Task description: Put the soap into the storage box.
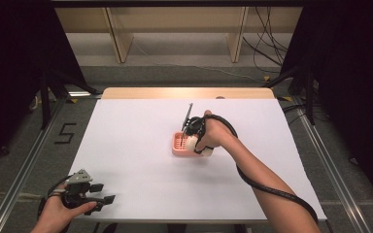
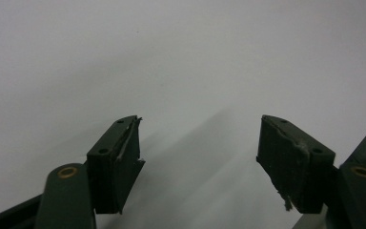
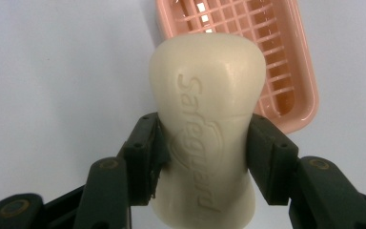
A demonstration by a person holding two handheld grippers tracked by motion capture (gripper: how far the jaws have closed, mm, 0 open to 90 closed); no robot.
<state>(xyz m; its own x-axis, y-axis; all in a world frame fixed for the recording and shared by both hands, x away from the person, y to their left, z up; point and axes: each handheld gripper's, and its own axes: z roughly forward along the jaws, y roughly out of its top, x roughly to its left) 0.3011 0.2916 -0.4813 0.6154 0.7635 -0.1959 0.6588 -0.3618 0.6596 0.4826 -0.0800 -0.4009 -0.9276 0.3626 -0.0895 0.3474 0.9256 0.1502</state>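
Lengthwise, soap bar (image 3: 205,138) pinched across its waist, over pink dish (image 3: 290,62)

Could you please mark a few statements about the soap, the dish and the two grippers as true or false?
1. The right gripper is shut on the soap bar. True.
2. The soap bar lies flat in the pink soap dish. False: the jaws hold it above the dish.
3. The left gripper grips a sponge. False: its jaws stand open with nothing between them.
4. The soap dish has a grid floor. True.
5. The left gripper is at the table's near left corner. True.
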